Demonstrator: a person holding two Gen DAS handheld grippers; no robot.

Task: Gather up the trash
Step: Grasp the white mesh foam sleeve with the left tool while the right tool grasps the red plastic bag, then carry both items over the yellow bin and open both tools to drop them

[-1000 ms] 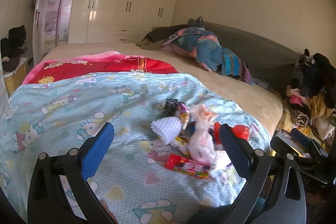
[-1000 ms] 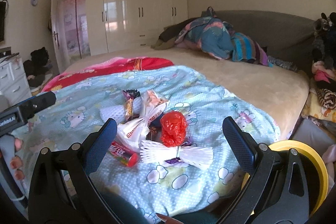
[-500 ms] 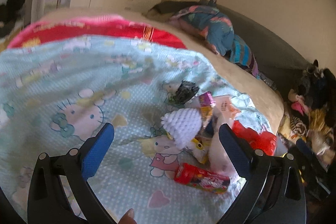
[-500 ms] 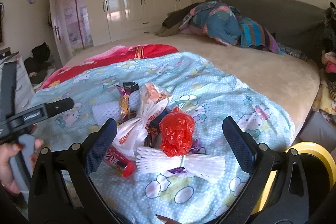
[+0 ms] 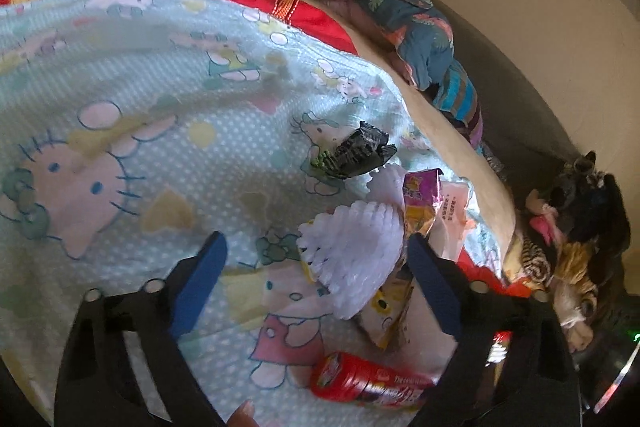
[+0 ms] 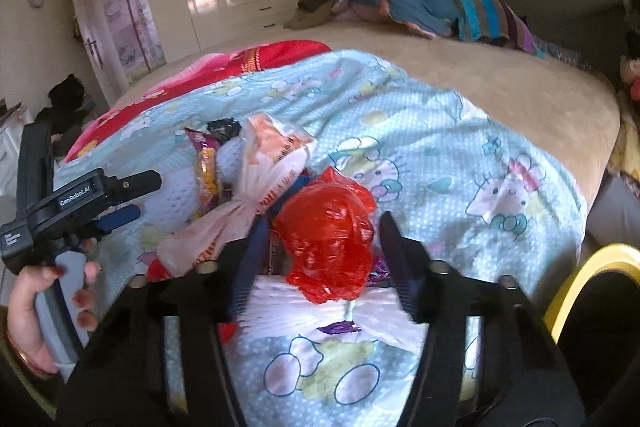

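Lying heaped together on the cartoon-print blanket [image 6: 460,155] near the bed's foot, probably so each piece can be picked in turn: red plastic bag [image 6: 328,227], white foam net [image 5: 352,259], white shopping bag [image 6: 256,203], red tube [image 5: 368,381], black wrapper [image 5: 356,151], yellow snack packet [image 5: 418,205].

Straddling the red plastic bag with the right tongs [image 6: 322,261], fingers standing part-open either side of it and not pinching yet; seemingly lining up for a first grab. Resting on a second foam net [image 6: 320,319] at 6 o'clock of the bag.

Hovering with the left tongs [image 5: 316,287] spread wide and holding nothing, the white foam net sitting between the fingers toward 1 o'clock; likely held open in readiness.

Showing only in the right view: a yellow-rimmed bin [image 6: 580,287] at 4 o'clock beside the bed, most likely the place for the trash, and the left hand [image 6: 44,303] gripping its handle at 8 o'clock. Showing only in the left view: the full red tube at 6 o'clock.
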